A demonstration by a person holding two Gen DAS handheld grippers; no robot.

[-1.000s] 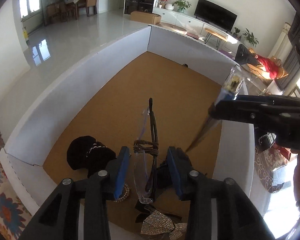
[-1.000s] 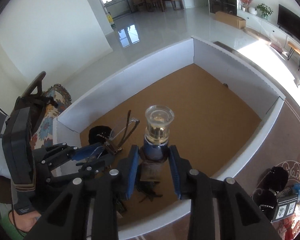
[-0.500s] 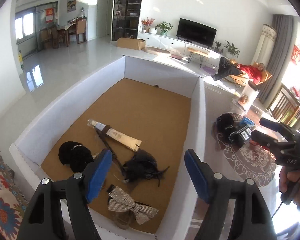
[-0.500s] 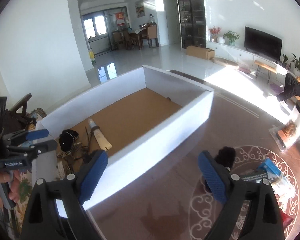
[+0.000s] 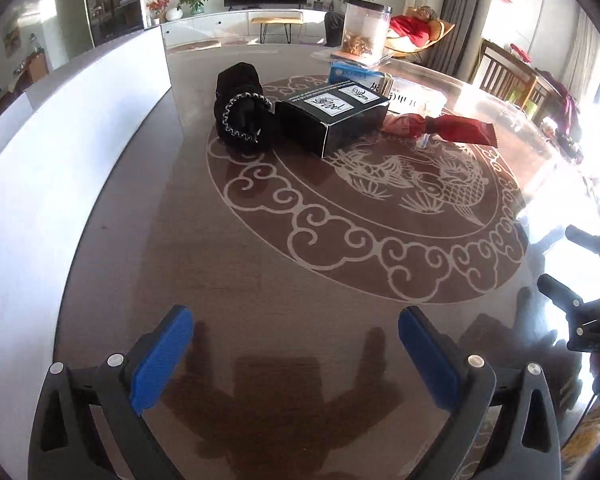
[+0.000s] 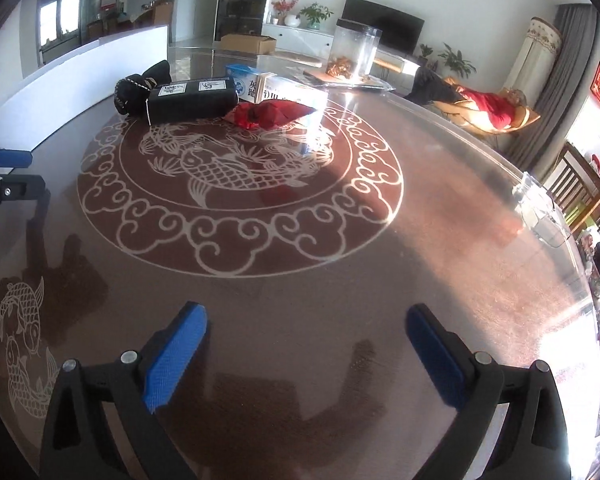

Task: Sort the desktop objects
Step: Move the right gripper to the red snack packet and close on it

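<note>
My left gripper (image 5: 296, 344) is open and empty, low over the brown patterned table top (image 5: 260, 264). My right gripper (image 6: 306, 344) is also open and empty over the same table. Far ahead lie a black pouch with a beaded cord (image 5: 242, 110) (image 6: 140, 84), a black box with white labels (image 5: 332, 118) (image 6: 192, 98), a red wrapped packet (image 5: 440, 126) (image 6: 272, 114) and a blue and white box (image 5: 356, 76) (image 6: 276, 90). The white-walled sorting box (image 5: 40, 152) (image 6: 72, 80) stands to the left; its inside is hidden.
A clear jar with golden contents (image 5: 366, 28) (image 6: 354, 54) stands behind the objects. The right gripper's fingers (image 5: 580, 304) show at the right edge of the left wrist view. The left gripper's fingers (image 6: 8, 168) show at the left edge of the right wrist view. Chairs stand past the table's right edge.
A second ago my left gripper held glasses and my right held a bottle over the box. Both let go, opened, and swung right, now facing the table's objects.
</note>
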